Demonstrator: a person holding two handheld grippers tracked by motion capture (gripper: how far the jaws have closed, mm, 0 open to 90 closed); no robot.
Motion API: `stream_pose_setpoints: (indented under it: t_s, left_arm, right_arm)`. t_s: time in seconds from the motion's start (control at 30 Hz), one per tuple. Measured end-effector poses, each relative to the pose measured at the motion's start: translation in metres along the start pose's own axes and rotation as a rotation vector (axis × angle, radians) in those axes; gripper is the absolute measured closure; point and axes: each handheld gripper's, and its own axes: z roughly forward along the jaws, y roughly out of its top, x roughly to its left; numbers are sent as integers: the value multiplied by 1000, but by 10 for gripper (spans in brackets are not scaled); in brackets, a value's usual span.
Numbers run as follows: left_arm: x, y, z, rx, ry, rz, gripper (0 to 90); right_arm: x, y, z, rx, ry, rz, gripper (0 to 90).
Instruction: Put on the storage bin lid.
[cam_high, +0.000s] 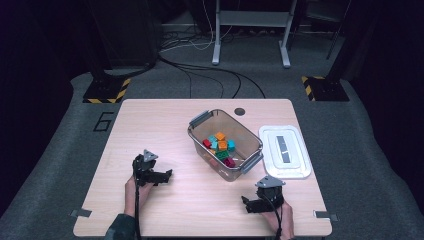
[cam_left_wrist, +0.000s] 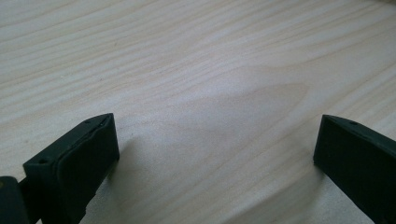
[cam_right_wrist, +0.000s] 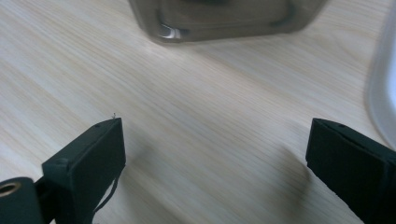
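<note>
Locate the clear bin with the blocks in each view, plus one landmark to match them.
High view: clear bin at table centre, set diagonally, coloured blocks inside.
Left gripper view: the bin is not in it; bare wooden table between the open fingers.
Right gripper view: the bin's lower part, blurred, at top centre.
Shared landmark: the pale wood-grain tabletop; the white lid sits right of the bin.

High view overlooks table (cam_high: 165, 125); 2 gripper views skim it closely.
</note>
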Motion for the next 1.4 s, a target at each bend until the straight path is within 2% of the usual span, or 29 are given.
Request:
stream_pose_setpoints:
  t_s: [0.1, 0.23, 0.47, 0.63, 0.8, 0.87, 1.03, 1.17, 1.2, 1.23, 1.4]
  left_arm:
    - [0, 0, 0, 1, -1, -2, 0]
    - [0, 0, 0, 1, 1, -3, 0]
    - [0, 0, 0, 1, 1, -3, 0]
    - [0, 0, 1, -9, 2, -5, 0]
    - [0, 0, 1, -9, 2, -4, 0]
    - [1, 0, 0, 3, 1, 5, 0]
    - [1, 0, 0, 7, 0, 9, 0]
    - [1, 0, 0, 7, 0, 9, 0]
    - [1, 0, 0, 7, 0, 9, 0]
    - [1, 0, 0, 7, 0, 9, 0]
    - [1, 0, 0, 6, -1, 9, 0]
  right_arm:
    - [-9, -3, -7, -10, -27, 15, 32]
    - [-20, -3, -11, -5, -38, 38, 0]
    - [-38, -1, -20, -25, -77, 63, 0]
    - [-51, 6, -22, -34, -93, 40, 0]
    - [-65, 13, -23, -32, -140, 5, 0]
    - [-71, 15, -23, -32, -143, 24, 0]
    - [-87, 21, -22, -22, -170, 33, 0]
    - [-103, 25, -18, -17, -181, 80, 0]
    - [-106, 25, -17, -15, -181, 76, 0]
    - [-110, 27, -16, -16, -186, 96, 0]
    - [-125, 35, -10, -13, -198, 118, 0]
